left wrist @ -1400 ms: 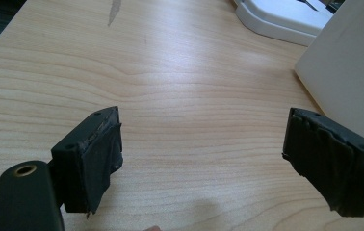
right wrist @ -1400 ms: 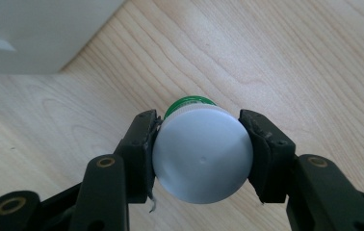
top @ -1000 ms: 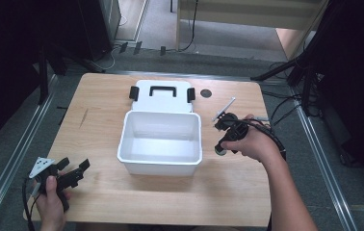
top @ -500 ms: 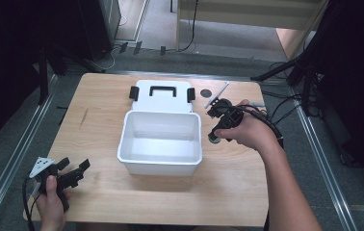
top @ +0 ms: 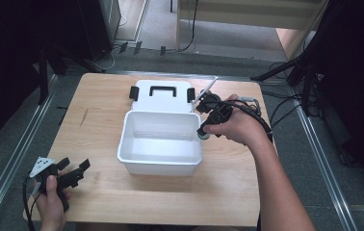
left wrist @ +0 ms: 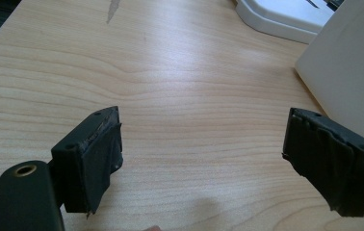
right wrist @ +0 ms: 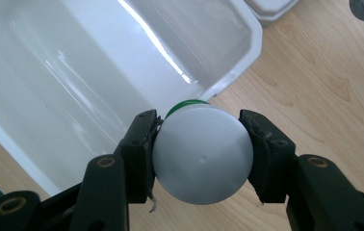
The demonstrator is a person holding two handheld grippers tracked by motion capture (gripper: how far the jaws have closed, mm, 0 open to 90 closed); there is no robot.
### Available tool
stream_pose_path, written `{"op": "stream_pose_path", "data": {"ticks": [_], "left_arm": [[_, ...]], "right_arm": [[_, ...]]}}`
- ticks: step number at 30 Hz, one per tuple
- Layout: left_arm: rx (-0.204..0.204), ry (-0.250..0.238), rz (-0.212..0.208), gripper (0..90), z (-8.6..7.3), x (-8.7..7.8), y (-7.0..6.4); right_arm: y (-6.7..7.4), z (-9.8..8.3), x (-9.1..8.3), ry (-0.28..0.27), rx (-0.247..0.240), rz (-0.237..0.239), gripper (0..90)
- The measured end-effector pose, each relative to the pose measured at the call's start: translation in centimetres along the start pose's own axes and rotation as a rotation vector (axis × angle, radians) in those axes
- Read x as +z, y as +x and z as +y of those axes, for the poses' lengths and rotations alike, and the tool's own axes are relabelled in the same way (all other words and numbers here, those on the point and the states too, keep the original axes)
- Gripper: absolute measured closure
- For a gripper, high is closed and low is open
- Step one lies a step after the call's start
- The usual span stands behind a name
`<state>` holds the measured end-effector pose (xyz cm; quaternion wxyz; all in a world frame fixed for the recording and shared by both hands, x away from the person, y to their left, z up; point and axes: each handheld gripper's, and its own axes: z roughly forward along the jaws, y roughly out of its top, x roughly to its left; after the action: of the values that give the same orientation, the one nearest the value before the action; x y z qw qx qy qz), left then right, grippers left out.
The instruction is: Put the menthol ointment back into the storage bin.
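Between the jaws of our right gripper [right wrist: 201, 154] sits a round white bottle [right wrist: 202, 154], clamped from both sides, a thin green band showing at its far edge. It hangs just beside the right rim of the white bin [right wrist: 74, 72], over the wood. From the high view we see that bin [top: 134, 156] at the middle of the counter [top: 98, 120], its flat lid [top: 161, 96] with a black handle lying just behind it. Our left gripper [top: 69, 175] waits well to the bin's near left; its own view shows its jaws spread wide, nothing between them, above pale grained wood, the bin's smooth plastic wall [left wrist: 348, 72] to one side.
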<state>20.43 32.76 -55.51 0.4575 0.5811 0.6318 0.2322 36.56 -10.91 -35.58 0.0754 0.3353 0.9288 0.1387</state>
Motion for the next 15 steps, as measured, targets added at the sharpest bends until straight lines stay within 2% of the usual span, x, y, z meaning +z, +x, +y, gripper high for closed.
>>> {"op": "stream_pose_path", "data": {"ticks": [15], "left_arm": [[0.000, 0.000, -0.001, 14.5, 0.0, 0.0, 0.0]], "right_arm": [[1.5, 1.7, 0.5, -0.016, -0.045, 0.013, 51.3]]}}
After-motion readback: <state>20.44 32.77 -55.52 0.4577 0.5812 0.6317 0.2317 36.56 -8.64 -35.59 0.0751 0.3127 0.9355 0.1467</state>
